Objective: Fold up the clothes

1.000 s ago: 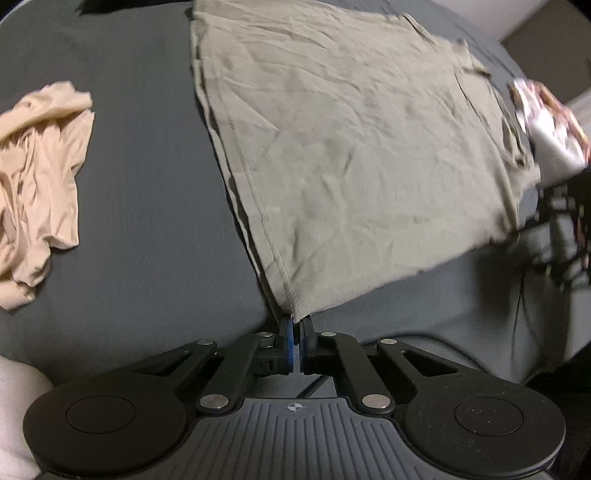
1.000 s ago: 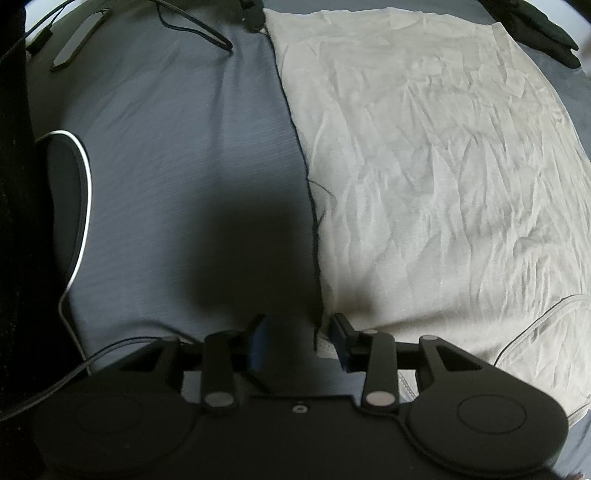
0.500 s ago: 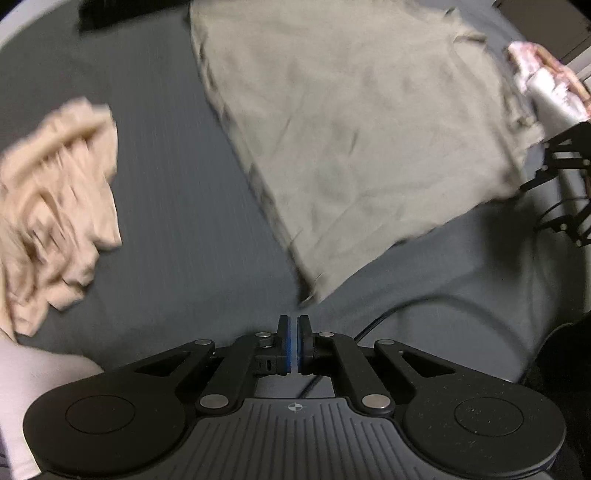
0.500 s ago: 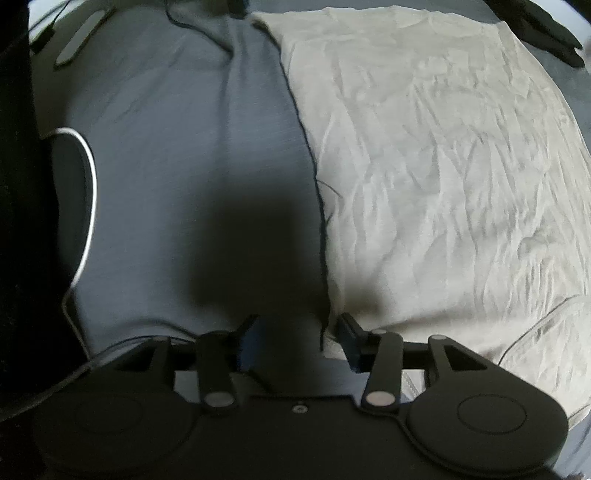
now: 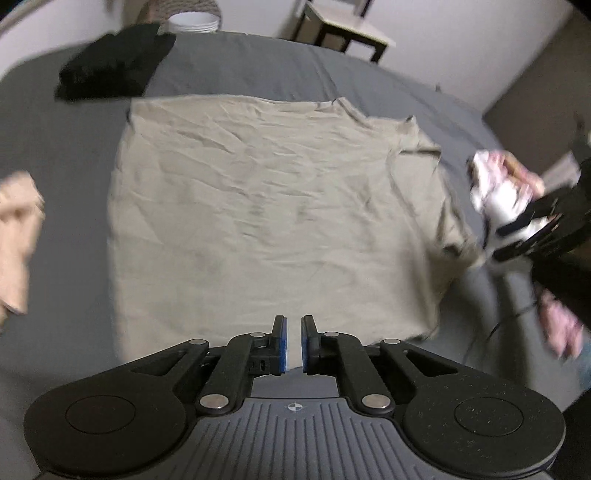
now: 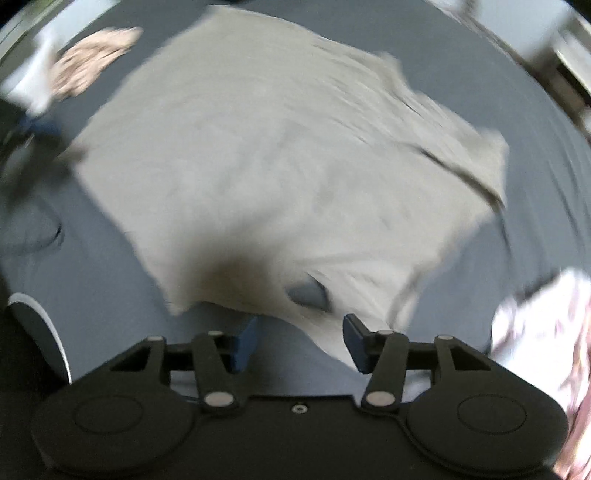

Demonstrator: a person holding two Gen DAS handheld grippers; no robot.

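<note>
The tan shirt (image 5: 266,221) is lying spread flat on the grey bed (image 5: 66,184), wrinkled, its sleeve and collar end pointing toward my right in the left wrist view. In the right wrist view the shirt (image 6: 280,166) is smearing badly with motion blur; I am only making out its outline and the neck opening near the close edge.

My left gripper (image 5: 293,345) is hanging over the shirt's near hem, jaws slightly parted with a narrow gap, nothing between the blue pads. My right gripper (image 6: 300,341) is hanging by the collar end, jaws spread wide, gripping nothing.

A black folded garment (image 5: 114,66) is sitting at the far corner of the bed, well apart from the shirt. A peach garment (image 5: 16,243) is lying crumpled at the left edge, cut off by the frame. At the right, a pink-and-white cloth (image 5: 502,192) is showing blurred, partly hidden behind dark gear I cannot identify. A small table (image 5: 347,26) is standing beyond the bed.
</note>
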